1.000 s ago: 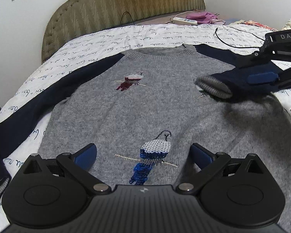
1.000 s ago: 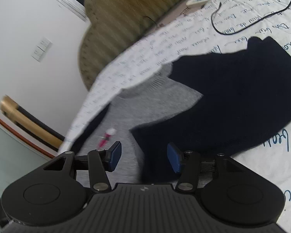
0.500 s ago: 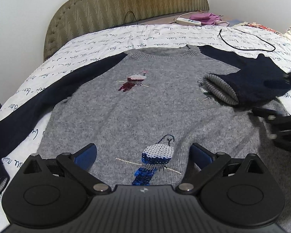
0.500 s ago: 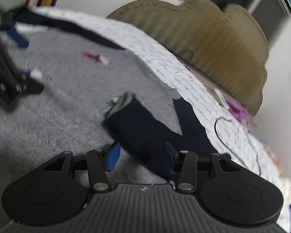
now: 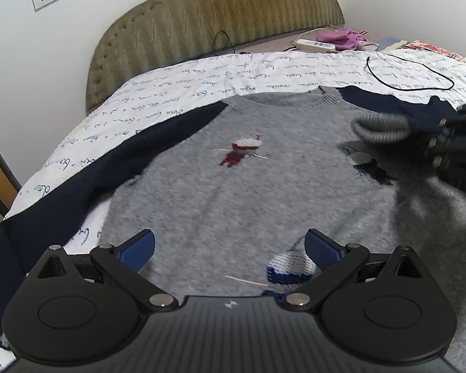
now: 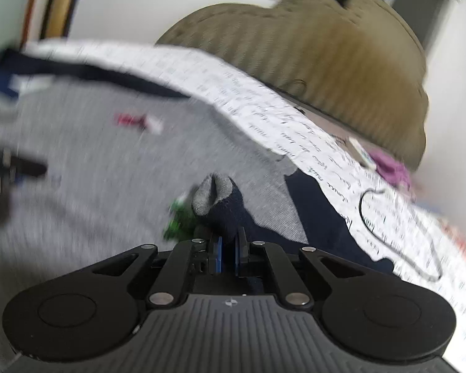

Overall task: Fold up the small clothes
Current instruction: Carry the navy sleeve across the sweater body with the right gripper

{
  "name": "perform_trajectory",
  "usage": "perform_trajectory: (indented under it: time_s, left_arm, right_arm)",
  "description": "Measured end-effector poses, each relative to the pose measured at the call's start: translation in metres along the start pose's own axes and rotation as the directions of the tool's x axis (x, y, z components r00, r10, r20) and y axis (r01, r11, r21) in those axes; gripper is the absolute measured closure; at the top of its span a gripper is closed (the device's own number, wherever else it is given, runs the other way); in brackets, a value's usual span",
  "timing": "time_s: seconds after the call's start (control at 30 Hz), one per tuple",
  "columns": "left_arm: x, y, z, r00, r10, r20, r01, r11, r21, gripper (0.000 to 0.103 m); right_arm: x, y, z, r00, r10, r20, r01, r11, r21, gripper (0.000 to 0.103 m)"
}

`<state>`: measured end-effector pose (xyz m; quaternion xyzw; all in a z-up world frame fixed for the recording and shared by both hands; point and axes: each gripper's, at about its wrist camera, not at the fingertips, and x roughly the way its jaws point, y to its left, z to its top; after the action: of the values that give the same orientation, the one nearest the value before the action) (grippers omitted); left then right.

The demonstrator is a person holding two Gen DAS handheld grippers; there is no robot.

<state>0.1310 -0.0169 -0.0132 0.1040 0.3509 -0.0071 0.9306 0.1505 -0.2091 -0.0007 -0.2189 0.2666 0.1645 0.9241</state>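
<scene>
Sweater sleeve in right gripper

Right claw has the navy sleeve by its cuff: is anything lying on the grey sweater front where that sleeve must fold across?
Nothing visible does. The right claw is shut on the navy knit sleeve near its grey ribbed cuff. The grey knit sweater front is bare but for its sewn sequin birds. The open left claw hovers over the hem.

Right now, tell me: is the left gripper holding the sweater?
No. The left gripper hangs open above the sweater, its blue pads wide apart with nothing pinched.
</scene>
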Motion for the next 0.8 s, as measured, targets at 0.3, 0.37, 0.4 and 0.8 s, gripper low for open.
perform_trajectory:
  time_s: [0.3, 0.37, 0.4, 0.8]
  left_arm:
    - [0.005, 0.018, 0.001, 1.0, 0.011, -0.004, -0.011, 1.0, -0.029, 0.0]
    - [0.005, 0.022, 0.0, 1.0, 0.013, 0.001, -0.013, 0.999, -0.03, 0.0]
    - [0.005, 0.024, 0.0, 1.0, 0.014, 0.008, -0.013, 1.0, -0.028, 0.0]
    - [0.007, 0.044, -0.008, 1.0, 0.029, 0.011, -0.029, 0.999, -0.041, 0.0]
  right_arm:
    - [-0.009, -0.033, 0.043, 0.993, 0.084, 0.081, -0.105, 0.95, 0.294, 0.095]
    - [-0.008, -0.032, 0.053, 0.992, 0.086, 0.092, -0.111, 0.944, 0.312, 0.095]
    - [-0.007, -0.031, 0.059, 0.991, 0.089, 0.099, -0.116, 0.94, 0.32, 0.095]
    - [0.018, -0.008, 0.113, 0.972, 0.16, 0.17, -0.216, 0.89, 0.401, 0.095]
